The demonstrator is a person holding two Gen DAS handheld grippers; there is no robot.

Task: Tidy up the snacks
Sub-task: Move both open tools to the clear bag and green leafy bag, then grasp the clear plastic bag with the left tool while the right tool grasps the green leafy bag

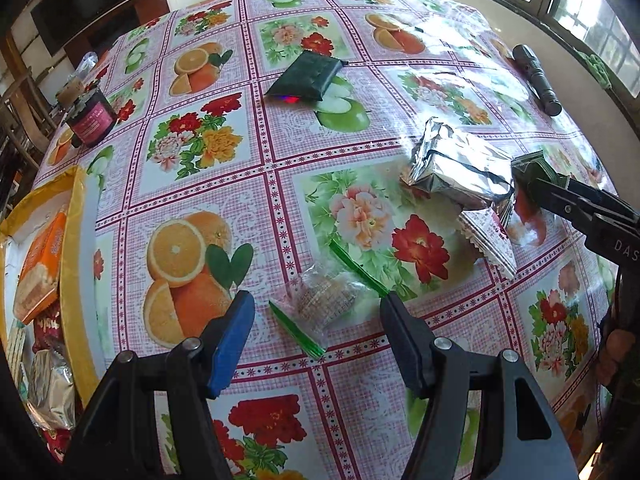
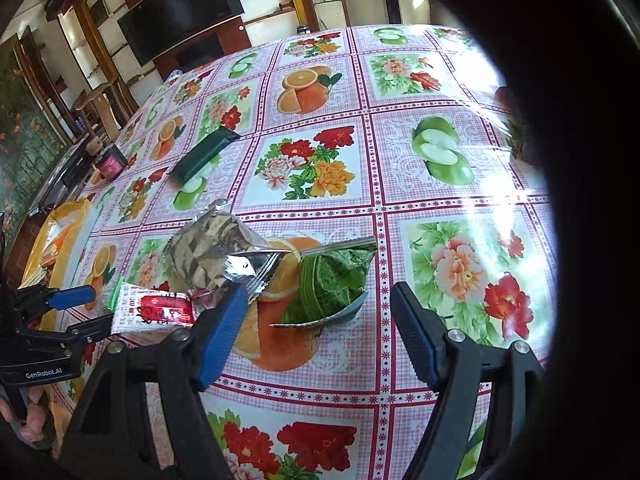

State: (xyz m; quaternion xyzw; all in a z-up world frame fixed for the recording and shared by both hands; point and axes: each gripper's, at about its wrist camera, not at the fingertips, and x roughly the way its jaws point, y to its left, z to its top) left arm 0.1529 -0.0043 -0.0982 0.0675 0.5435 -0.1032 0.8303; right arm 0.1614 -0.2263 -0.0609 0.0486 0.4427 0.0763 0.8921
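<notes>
Left gripper (image 1: 316,316): jaws apart, over clear cookie packet (image 1: 324,300).
Right gripper (image 2: 318,312): jaws apart, at green packet (image 2: 332,280).
Left view only: torch (image 1: 538,80), far right.
Right view only: TV (image 2: 180,8).

- right gripper (image 2: 316,316) spread wide over the green snack packet (image 2: 334,280);
- silver foil pack (image 2: 208,250) just left of it; red-and-white sachet (image 2: 154,312) beside

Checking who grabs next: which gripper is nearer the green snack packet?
Right. The right gripper has open jaws just short of the green snack packet; the left gripper hangs over a clear cracker packet, farther off.
</notes>
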